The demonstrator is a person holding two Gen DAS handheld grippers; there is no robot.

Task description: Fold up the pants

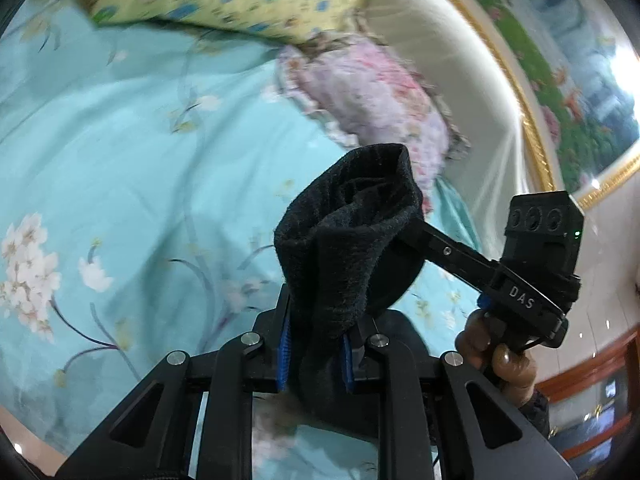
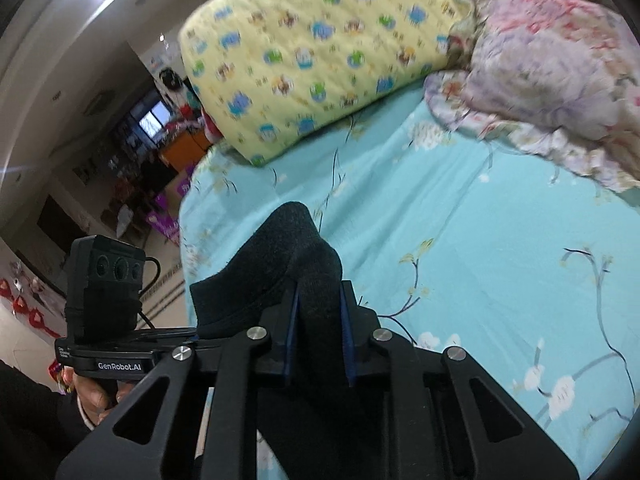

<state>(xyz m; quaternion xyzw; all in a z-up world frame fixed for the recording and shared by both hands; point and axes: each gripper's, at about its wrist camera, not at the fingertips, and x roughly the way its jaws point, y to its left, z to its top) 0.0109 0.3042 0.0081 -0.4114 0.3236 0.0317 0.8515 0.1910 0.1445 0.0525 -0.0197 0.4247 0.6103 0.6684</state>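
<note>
Black pants: dark, fuzzy knit-looking fabric, bunched into thick rolled folds, lifted clear of the bed sheet. Left gripper jaws clamped on a wad of that fabric, blue pads pressed into it on both sides; cloth rises past the tips in a hooded, curled lump and drops below between the linkage arms. Same garment spans across to the right gripper, seen in the left wrist view at right, held by a hand; its jaws buried in the fabric edge there. Right wrist view: right gripper jaws clamped on a narrow upright fold of the pants, blue pads tight against it, fabric peaking above the tips and sloping left toward the left gripper, with a hand on its grip. Fabric held taut-ish between the two grip points, rest of the garment hanging dark under the jaws. Behind: turquoise floral bed sheet, yellow patterned quilt, pink floral pillow at the far side of the bed, both blurred. Gold-framed picture on the wall in the left wrist view.
</note>
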